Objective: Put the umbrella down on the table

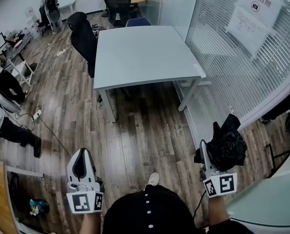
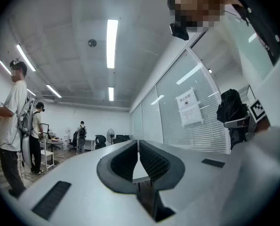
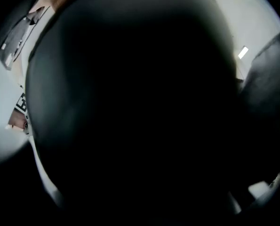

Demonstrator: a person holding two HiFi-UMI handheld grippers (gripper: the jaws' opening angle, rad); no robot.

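A folded black umbrella (image 1: 227, 143) sits bunched in my right gripper (image 1: 217, 154) at the lower right of the head view, well short of the table. Its dark fabric (image 3: 140, 107) fills the right gripper view and hides the jaws there. The pale grey table (image 1: 145, 52) stands bare ahead, across a stretch of wooden floor. My left gripper (image 1: 82, 152) is held low at the left; in the left gripper view its fingertips (image 2: 139, 144) meet with nothing between them.
A black office chair (image 1: 84, 35) stands at the table's left side. A glass wall with blinds (image 1: 242, 57) runs along the right. Cables and a power strip (image 1: 36, 114) lie on the floor at the left, near people. A round white tabletop (image 1: 271, 204) edges in at bottom right.
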